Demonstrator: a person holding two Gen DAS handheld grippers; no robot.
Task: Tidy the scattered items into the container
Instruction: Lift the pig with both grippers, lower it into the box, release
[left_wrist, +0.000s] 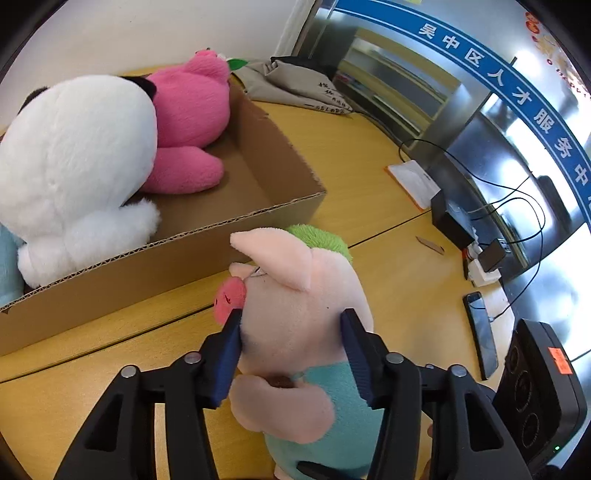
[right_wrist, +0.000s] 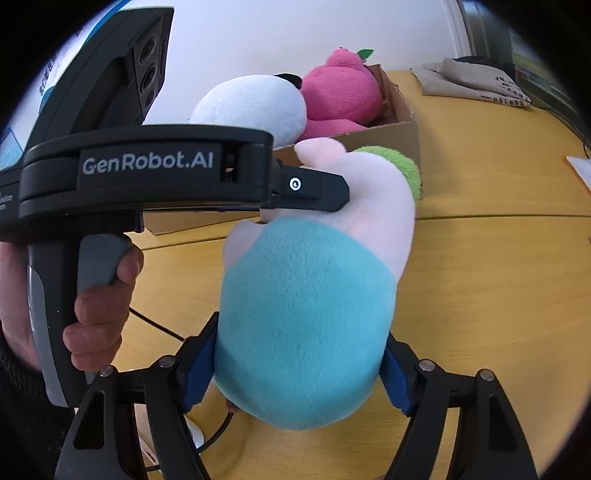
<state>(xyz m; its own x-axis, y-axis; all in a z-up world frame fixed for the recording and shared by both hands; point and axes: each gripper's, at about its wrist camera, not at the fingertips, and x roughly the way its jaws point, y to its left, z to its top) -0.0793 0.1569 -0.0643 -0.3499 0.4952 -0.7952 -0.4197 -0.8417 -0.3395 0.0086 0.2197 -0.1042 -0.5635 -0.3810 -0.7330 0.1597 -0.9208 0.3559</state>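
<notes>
Pig plush (left_wrist: 295, 295) held above the desk (left_wrist: 388, 184), just beside the cardboard box (left_wrist: 280, 155). Left tongs (left_wrist: 291, 325) clamped on its head, right tongs (right_wrist: 299, 369) clamped on its teal body. Panda plush (left_wrist: 74, 155) and pink plush (left_wrist: 188, 110) sit in the box.

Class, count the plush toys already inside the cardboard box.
2 fully visible: a white plush and a pink plush behind it. A pale blue edge may be a third.

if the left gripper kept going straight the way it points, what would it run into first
Besides the pig plush already squeezed between its jaws, the left gripper would probably first meet the near wall of the cardboard box just ahead, though depth is hard to judge through the fisheye.
</notes>
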